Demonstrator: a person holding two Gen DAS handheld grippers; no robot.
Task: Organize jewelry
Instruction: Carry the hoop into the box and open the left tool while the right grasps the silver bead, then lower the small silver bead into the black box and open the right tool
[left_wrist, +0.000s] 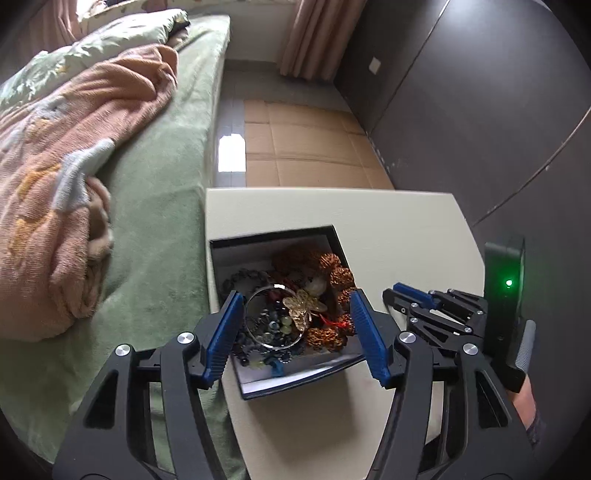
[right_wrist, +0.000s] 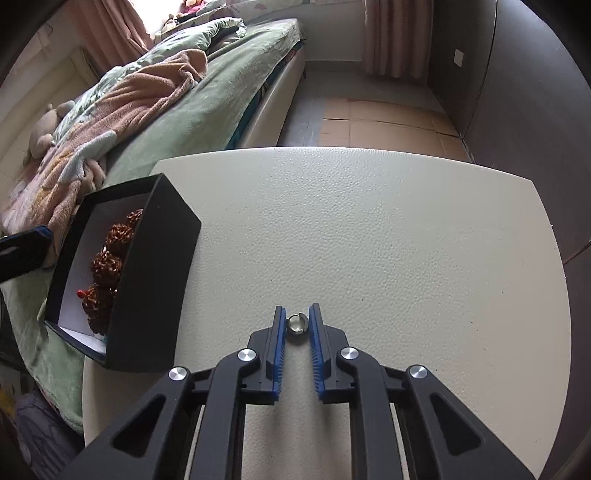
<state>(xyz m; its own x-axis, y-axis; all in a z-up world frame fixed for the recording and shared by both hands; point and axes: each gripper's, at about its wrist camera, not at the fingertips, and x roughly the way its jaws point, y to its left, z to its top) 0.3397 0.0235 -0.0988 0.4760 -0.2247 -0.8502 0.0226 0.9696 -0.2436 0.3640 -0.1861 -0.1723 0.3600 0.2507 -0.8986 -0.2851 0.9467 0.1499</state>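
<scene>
A black jewelry box sits at the left edge of a cream table. It holds brown bead strings, a clear bangle, a gold butterfly piece and dark beads. My left gripper is open just above the box, its blue pads on either side of the bangle. The right wrist view shows the box at the left. My right gripper is closed on a small silver ring held at the fingertips, low over the table. The right gripper also shows in the left wrist view.
A bed with a green sheet and a pink blanket lies close against the table's left side. A dark wall stands at the right. Cardboard sheets cover the floor beyond the table.
</scene>
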